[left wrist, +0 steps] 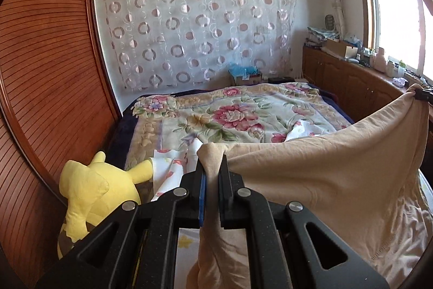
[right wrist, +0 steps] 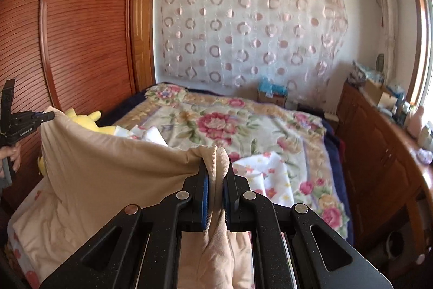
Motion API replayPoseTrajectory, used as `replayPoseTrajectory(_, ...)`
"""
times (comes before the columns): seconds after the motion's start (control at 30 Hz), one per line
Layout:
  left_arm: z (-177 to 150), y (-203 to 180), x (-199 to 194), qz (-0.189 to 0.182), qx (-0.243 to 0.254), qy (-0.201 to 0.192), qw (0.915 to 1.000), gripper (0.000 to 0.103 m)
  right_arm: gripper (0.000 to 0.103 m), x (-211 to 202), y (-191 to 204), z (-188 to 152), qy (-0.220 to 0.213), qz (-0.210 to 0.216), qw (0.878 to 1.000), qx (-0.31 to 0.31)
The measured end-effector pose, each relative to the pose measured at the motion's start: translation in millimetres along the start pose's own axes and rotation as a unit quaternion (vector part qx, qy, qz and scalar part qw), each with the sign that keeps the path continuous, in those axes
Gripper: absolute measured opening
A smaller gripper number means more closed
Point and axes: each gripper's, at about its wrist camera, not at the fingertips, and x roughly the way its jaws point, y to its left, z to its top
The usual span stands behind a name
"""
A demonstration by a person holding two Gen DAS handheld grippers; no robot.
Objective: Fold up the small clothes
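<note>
A beige garment (left wrist: 324, 172) hangs stretched between my two grippers above the bed. My left gripper (left wrist: 212, 167) is shut on one corner of it. My right gripper (right wrist: 215, 169) is shut on the other corner of the beige garment (right wrist: 108, 169). In the left wrist view the right gripper (left wrist: 422, 94) shows at the far right edge, pinching the cloth. In the right wrist view the left gripper (right wrist: 40, 117) shows at the far left, held by a hand. The garment's lower part drapes down onto the bed.
The bed carries a floral blanket (left wrist: 230, 115) and a white flowered cloth (right wrist: 270, 175). A yellow plush toy (left wrist: 92, 191) lies by the wooden wardrobe (left wrist: 40, 72) on the left. A wooden cabinet (right wrist: 379, 153) with clutter runs along the right under the window.
</note>
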Motion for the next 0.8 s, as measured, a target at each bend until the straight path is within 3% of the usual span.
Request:
replayPoseTrajectory(0.17,1.1,-4.9,43.6,-0.003,0.008,0.028,0.9996,0.008,0.009,56.7,-18.1,32.7,0.038,-0.012,0.999,0.004)
replayPoseTrajectory(0.5,-0.7,-14.4,109.5,-0.01,0.023,0.076,0.9968,0.008,0.009,125.9,-27.6,32.2,0.096,-0.027,0.995,0.005)
replayPoseTrajectory(0.67,-3.9,-8.7,129.4,-0.019,0.022,0.108,0.9937,0.021,0.009,153.3,-25.7,32.9,0.131,-0.03,0.991,0.016)
replayPoseTrajectory(0.8,-9.3,0.5,118.8,-0.027,0.017,0.115,0.9929,0.04,0.009,165.9,-26.8,32.8,0.142,-0.029,0.989,0.025)
